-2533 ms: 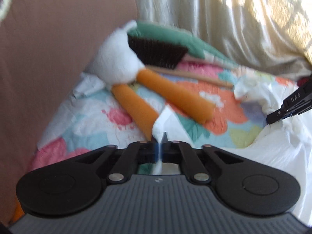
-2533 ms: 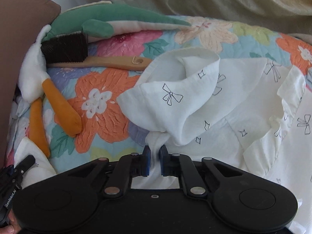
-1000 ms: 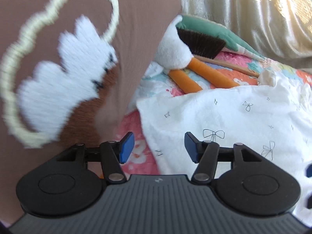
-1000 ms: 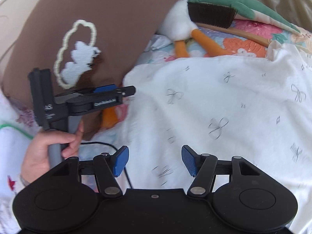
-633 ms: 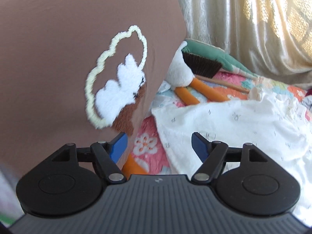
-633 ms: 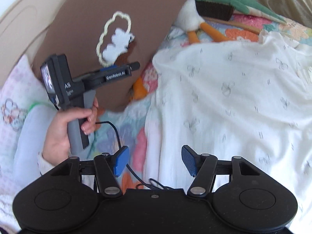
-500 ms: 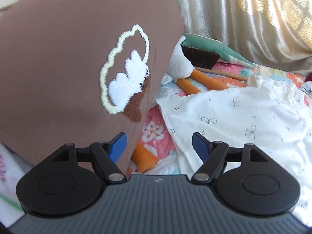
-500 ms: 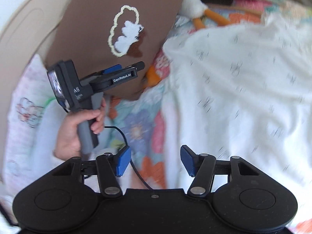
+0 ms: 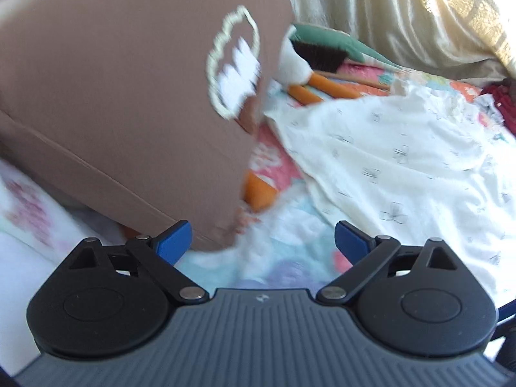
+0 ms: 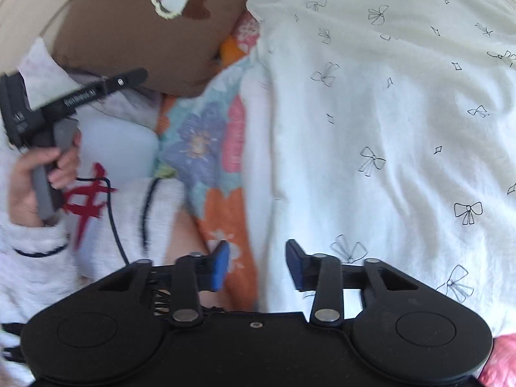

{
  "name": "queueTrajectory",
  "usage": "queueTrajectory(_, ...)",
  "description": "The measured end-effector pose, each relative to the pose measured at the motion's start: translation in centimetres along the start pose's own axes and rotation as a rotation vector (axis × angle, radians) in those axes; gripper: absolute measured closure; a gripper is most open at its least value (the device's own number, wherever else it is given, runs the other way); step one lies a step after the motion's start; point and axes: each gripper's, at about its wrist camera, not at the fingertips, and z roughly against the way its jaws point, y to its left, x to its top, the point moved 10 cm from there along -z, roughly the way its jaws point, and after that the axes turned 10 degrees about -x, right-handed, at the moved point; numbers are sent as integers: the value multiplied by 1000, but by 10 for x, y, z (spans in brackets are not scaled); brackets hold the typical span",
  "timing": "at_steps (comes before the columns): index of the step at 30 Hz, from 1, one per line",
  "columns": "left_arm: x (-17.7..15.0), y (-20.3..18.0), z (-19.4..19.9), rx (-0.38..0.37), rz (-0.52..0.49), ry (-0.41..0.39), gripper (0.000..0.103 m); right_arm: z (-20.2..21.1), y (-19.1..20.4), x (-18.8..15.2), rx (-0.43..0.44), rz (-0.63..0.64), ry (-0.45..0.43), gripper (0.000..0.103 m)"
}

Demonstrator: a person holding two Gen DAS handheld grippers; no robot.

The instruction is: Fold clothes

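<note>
left gripper (image 9: 261, 238) fingers spread wider, empty; right gripper (image 10: 256, 264) fingers narrowing over garment (image 10: 387, 129) edge

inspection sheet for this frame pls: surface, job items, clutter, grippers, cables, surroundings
Surface: floral quilt, partly covered.
Job's things: white bow-print garment spread flat on the quilt.
Clutter: brown cushion, plush toy, brush.
Grippers: left gripper has just been opening, wide, empty; right gripper has just been closing, garment edge between the jaws, pads not pressing.
Cables: black cable across a white sleeve.
Surroundings: curtain behind.
</note>
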Motion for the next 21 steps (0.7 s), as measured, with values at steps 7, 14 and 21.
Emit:
queueTrajectory(7, 0, -17, -73, -55, 104, 34, 54, -16, 13, 1, -33, 86, -151, 62)
queueTrajectory(14, 15, -21, -111, -61, 104, 69, 54, -36, -6, 4, -206, 170, -183, 98)
queueTrajectory(21, 12, -35, -133, -120, 71, 72, 54, -31, -50, 19, -347, 115, -207, 98)
